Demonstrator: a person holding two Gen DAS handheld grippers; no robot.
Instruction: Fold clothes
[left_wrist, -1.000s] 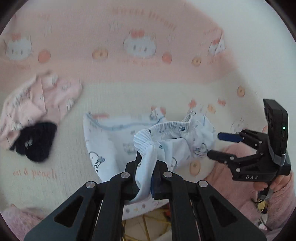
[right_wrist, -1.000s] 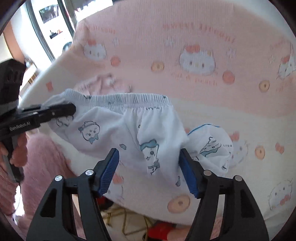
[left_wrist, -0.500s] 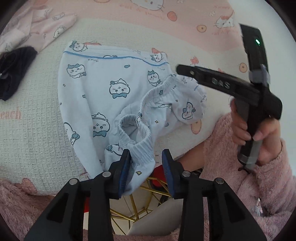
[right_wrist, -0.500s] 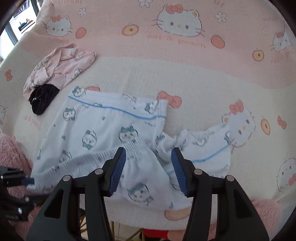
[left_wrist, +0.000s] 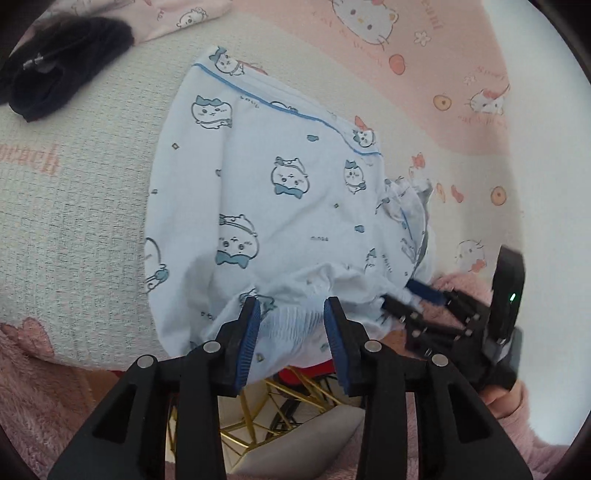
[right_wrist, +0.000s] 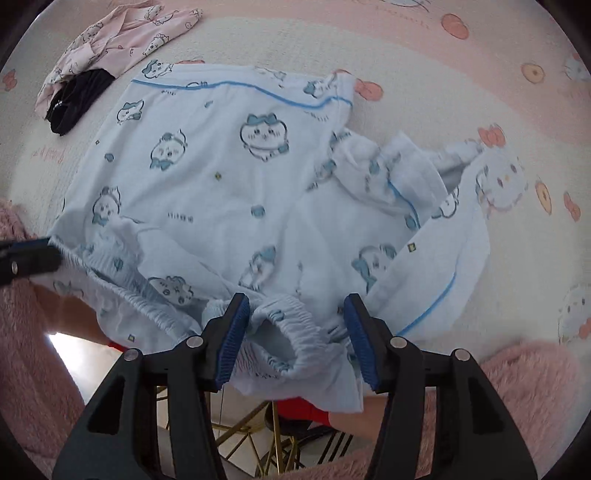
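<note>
Left tool (left_wrist: 291, 314) and right tool (right_wrist: 295, 310), jaws parted, straddling the unpinched elastic waistband of pale-blue cartoon-print cotton shorts (right_wrist: 229, 184) lying on a pink-and-cream blanket (right_wrist: 424, 66).

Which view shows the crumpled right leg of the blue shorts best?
The right wrist view: the crumpled leg lies in full view, blue piping visible, beside the flat leg. The left wrist view catches only a bunched sliver of it at the shorts' far edge.
</note>
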